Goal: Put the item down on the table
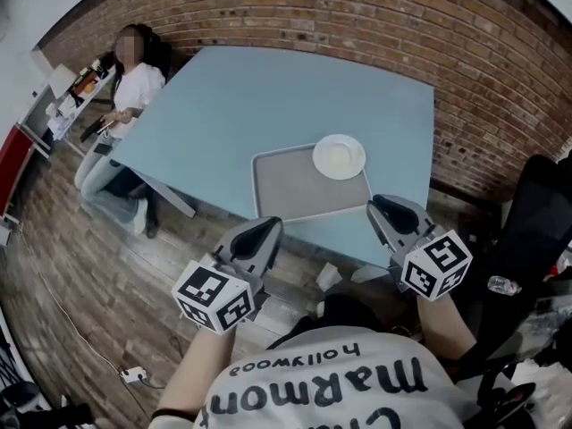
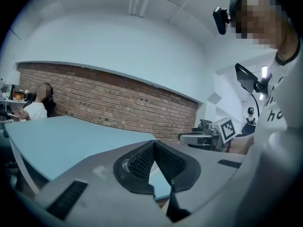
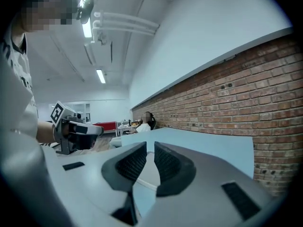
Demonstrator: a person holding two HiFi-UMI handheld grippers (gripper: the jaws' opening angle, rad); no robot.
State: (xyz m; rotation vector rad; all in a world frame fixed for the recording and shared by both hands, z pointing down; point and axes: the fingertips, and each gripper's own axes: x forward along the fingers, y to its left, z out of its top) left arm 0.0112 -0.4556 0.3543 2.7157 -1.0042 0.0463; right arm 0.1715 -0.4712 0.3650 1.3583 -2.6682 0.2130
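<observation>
A grey tray (image 1: 295, 190) lies on the light blue table (image 1: 259, 96) near its front edge. A white round plate (image 1: 339, 156) rests on the tray's far right corner. My left gripper (image 1: 268, 226) hovers just off the table's front edge, left of the tray; its fingertips touch and hold nothing (image 2: 152, 144). My right gripper (image 1: 382, 206) hangs at the tray's near right corner, with only a narrow slit between its empty pads (image 3: 150, 148). Each gripper shows in the other's view: the right gripper (image 2: 189, 137), the left gripper (image 3: 92, 130).
A person (image 1: 134, 83) sits at the table's far left end. A brick wall (image 1: 429, 34) runs behind the table. A black chair (image 1: 536, 213) stands at the right. A cable with a plug (image 1: 134, 375) lies on the wooden floor.
</observation>
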